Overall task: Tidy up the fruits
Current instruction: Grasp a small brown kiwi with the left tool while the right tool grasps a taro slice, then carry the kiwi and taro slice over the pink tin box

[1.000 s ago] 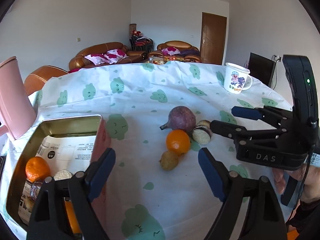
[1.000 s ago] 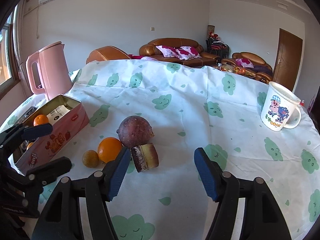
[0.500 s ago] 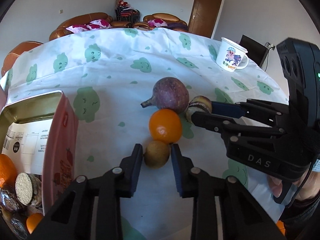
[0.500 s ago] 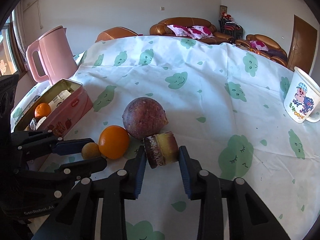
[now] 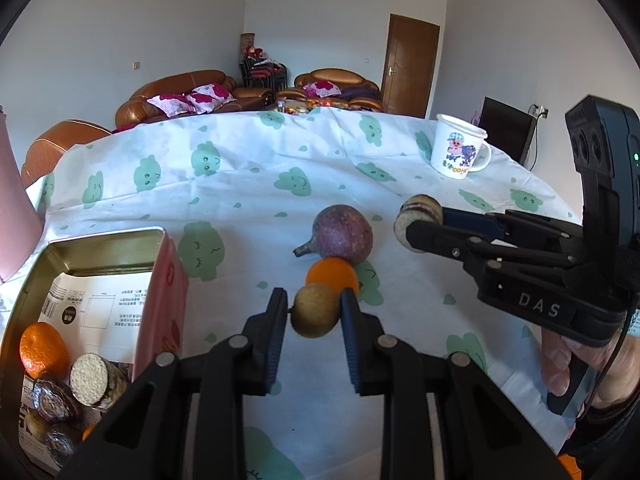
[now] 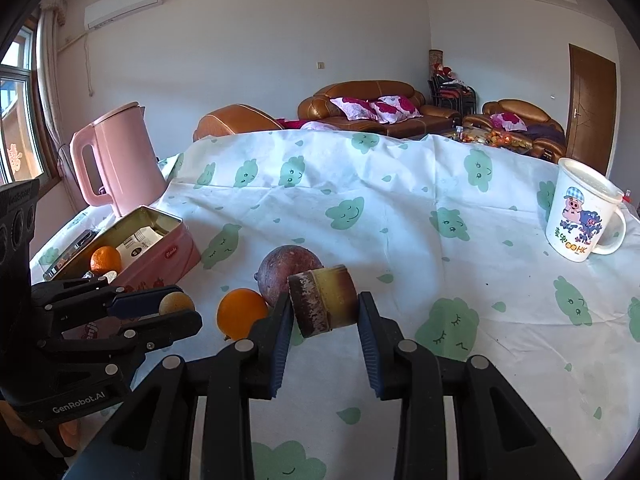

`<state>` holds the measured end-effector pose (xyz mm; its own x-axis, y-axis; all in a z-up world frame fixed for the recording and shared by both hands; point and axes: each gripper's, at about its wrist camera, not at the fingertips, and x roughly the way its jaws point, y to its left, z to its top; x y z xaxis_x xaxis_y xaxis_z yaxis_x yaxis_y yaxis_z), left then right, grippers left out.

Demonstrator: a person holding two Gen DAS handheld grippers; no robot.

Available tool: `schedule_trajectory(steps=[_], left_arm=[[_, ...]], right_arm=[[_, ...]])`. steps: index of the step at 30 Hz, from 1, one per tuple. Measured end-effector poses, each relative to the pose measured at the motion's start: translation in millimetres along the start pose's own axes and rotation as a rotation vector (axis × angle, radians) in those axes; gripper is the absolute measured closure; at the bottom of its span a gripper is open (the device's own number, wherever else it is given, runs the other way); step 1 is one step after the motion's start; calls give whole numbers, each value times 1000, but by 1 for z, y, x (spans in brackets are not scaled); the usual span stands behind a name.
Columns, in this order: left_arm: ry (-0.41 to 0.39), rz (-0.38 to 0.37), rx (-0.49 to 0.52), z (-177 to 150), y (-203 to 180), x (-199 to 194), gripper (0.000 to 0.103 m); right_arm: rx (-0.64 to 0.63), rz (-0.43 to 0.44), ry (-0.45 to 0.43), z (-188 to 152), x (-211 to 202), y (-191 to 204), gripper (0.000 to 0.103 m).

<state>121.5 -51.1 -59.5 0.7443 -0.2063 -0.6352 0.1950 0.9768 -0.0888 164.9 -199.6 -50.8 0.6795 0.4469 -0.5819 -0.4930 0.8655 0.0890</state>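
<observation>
My left gripper (image 5: 314,310) is shut on a small tan round fruit (image 5: 314,311) and holds it above the cloth; it also shows in the right wrist view (image 6: 176,303). My right gripper (image 6: 323,308) is shut on a short sugarcane piece (image 6: 323,305), lifted off the table; the piece also shows in the left wrist view (image 5: 416,216). An orange (image 5: 332,276) and a purple passion fruit (image 5: 342,235) lie on the tablecloth beyond my left gripper. The pink tin (image 5: 160,276) at left holds an orange (image 5: 43,350), a cane piece and dark fruits.
A pink kettle (image 6: 116,160) stands behind the tin at far left. A white cartoon mug (image 6: 580,216) stands at the right of the table. The cloud-print cloth covers the table (image 6: 400,208). Sofas and a door lie beyond.
Both grippers went from open to shut on their items, then lifted: the left raised the tan fruit, the right raised the sugarcane piece off the cloth.
</observation>
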Motion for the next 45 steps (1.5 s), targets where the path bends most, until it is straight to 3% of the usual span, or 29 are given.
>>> schedule_trajectory(steps=[9,45], left_arm=[[-87,21,-15,0,4,-15,75],[-277,119,23,-8,-6,-48,75]], right_arm=[[-14,9,-78,-1,-15,1,69],[-69,6,-264,-8,-49,10,69]])
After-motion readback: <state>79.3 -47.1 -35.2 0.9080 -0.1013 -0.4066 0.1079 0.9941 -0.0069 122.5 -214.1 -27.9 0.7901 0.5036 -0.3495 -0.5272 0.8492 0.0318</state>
